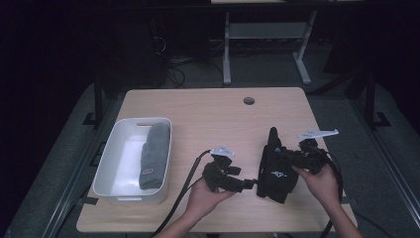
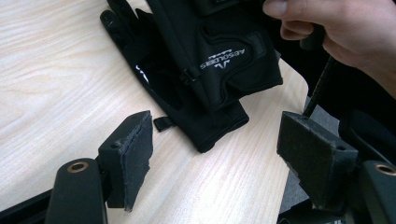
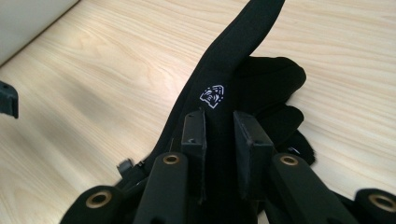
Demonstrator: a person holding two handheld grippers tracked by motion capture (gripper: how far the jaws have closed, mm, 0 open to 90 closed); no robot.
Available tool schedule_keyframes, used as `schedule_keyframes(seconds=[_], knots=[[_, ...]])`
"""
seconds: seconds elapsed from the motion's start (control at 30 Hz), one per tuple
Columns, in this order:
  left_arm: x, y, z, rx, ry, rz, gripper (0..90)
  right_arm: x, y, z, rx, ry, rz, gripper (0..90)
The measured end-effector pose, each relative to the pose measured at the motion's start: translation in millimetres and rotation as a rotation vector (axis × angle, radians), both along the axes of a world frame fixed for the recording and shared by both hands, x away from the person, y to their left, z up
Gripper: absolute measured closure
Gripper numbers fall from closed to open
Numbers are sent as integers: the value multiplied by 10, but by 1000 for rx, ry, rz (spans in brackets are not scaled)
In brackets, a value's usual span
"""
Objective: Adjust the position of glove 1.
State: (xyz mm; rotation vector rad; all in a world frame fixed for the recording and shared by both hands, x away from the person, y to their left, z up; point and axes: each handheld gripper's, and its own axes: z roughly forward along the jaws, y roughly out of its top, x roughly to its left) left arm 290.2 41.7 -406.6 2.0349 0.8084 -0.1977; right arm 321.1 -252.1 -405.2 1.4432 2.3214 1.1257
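Two black gloves [image 1: 275, 174] lie stacked at the table's right front. The upper glove [image 2: 219, 51] bears a white logo and is lifted, with one finger [image 3: 238, 56] sticking up. My right gripper [image 3: 222, 142] is shut on the upper glove, its pads [image 3: 194, 135] pinching the fabric; in the high view the right gripper [image 1: 287, 156] comes in from the right. The lower glove [image 2: 205, 121] rests flat on the wood. My left gripper [image 2: 219, 158] stands open just short of the lower glove's cuff, nothing between its pads [image 2: 133, 154]; the high view has the left gripper [image 1: 249, 184] left of the gloves.
A white tub [image 1: 115, 163] at the table's left front holds a folded grey towel [image 1: 154, 154]. The light wooden table [image 1: 213, 114] has a round cable hole [image 1: 248, 100] near its back edge. The table's right edge runs close behind the gloves.
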Motion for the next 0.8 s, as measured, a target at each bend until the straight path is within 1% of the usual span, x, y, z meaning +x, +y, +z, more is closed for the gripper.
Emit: schedule_keyframes(seconds=[0.13,0.2,0.27,0.33,0.37,0.43,0.47,0.5,0.53,0.57,0.6,0.63,0.7,0.73,0.77,0.8], knots=[[1,20,-8,3,2,2,265,48,75,-59,-5,17,-7,747],[-1,27,-16,0,3,4,265,57,95,-89,-7,20,-8,741],[-2,28,-20,-1,5,6,265,60,104,-108,-11,13,-4,738],[-1,32,-28,3,5,5,266,57,131,-144,-17,31,-7,724],[-1,38,-37,3,7,6,265,51,152,-190,-53,37,-6,700],[-2,40,-41,4,8,7,265,49,155,-228,-59,38,-2,654],[1,45,-49,5,8,6,266,48,153,-253,-59,54,-7,639],[1,48,-60,6,12,7,266,40,150,-268,-58,56,-10,627],[2,48,-64,7,12,7,266,39,141,-282,-61,53,-3,596],[2,44,-69,7,12,11,266,36,140,-286,-60,61,-6,581],[2,44,-69,7,12,11,265,36,140,-286,-60,61,-6,581],[4,38,-77,7,14,11,266,20,124,-280,-74,55,-2,576],[2,32,-82,9,15,9,266,3,107,-266,-77,49,-4,576],[2,26,-92,10,15,7,266,-5,89,-259,-80,37,-1,584],[2,26,-92,10,15,7,267,-17,79,-251,-79,38,-8,595],[0,20,-101,15,17,8,267,-31,45,-248,-82,20,-1,611]])
